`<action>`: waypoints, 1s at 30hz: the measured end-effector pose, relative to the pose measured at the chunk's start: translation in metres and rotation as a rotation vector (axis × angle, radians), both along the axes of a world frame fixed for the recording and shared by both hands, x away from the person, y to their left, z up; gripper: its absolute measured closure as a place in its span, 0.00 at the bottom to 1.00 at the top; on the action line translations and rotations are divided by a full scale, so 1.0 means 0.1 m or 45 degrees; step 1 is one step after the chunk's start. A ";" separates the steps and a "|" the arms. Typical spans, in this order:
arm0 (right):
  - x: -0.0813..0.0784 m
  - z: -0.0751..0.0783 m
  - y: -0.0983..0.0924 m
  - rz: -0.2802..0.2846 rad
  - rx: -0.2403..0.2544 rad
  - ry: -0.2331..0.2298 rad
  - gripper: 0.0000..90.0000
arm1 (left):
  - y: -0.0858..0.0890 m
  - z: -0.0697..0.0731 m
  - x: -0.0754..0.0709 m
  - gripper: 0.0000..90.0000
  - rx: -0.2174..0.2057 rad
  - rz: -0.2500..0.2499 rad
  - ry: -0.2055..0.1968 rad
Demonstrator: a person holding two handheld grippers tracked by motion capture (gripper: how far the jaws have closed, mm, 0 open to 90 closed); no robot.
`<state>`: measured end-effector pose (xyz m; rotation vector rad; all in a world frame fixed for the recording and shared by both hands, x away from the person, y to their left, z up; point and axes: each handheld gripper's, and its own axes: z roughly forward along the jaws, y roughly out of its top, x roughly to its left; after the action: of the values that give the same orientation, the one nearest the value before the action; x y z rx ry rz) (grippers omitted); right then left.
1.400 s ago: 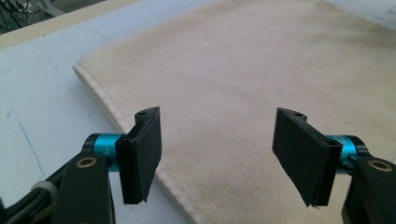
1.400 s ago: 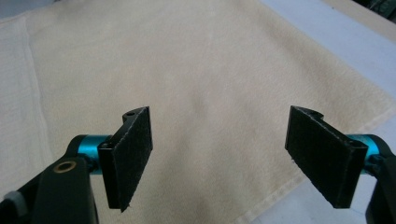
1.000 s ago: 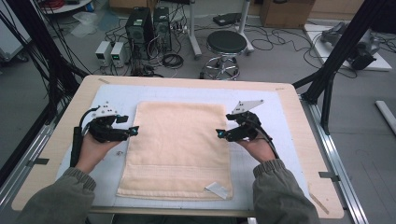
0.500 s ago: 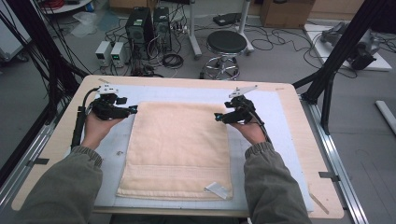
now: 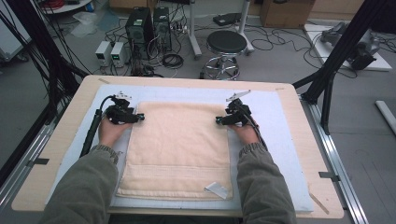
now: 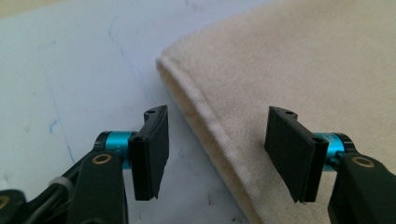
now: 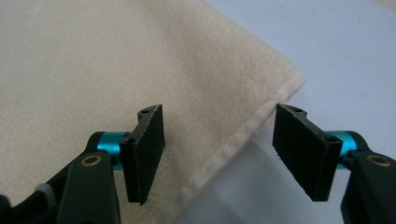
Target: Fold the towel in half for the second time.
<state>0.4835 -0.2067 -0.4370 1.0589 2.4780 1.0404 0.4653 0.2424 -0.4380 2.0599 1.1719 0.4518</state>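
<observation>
A cream towel (image 5: 180, 149) lies flat on the pale blue mat (image 5: 280, 154), with a white label (image 5: 215, 189) at its near edge. My left gripper (image 5: 140, 116) is low at the towel's far left corner. In the left gripper view the towel's hemmed edge (image 6: 205, 126) runs between the open jaws of the left gripper (image 6: 219, 154), which have just been closing; the pads (image 6: 152, 154) do not press on it. My right gripper (image 5: 218, 121) is at the far right corner. There the towel's edge (image 7: 233, 144) lies between the right gripper's (image 7: 219, 154) open jaws, also just closing.
The mat covers a wooden table (image 5: 56, 154) with metal rails at its sides. Past the far edge the floor holds a round stool (image 5: 226, 44), computer boxes (image 5: 149, 23) and cables. Black frame posts (image 5: 327, 79) stand at the right and left.
Both hands have moved away from me along the towel's sides to its far corners and have sunk lower. Both pairs of jaws stand narrower than before.
</observation>
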 end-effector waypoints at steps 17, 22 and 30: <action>0.01 0.00 0.06 0.139 0.058 0.096 0.89 | 0.01 0.02 0.00 0.89 -0.122 -0.047 0.094; 0.01 0.02 0.04 0.145 0.077 0.094 0.91 | 0.00 0.04 -0.01 0.92 -0.096 -0.053 0.066; -0.08 0.25 -0.01 0.178 0.124 0.017 0.91 | 0.03 0.25 -0.12 0.92 -0.088 -0.094 -0.038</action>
<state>0.4757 -0.2079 -0.4124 0.9331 2.5664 1.2093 0.4538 0.2455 -0.4130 2.0231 1.0752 0.3995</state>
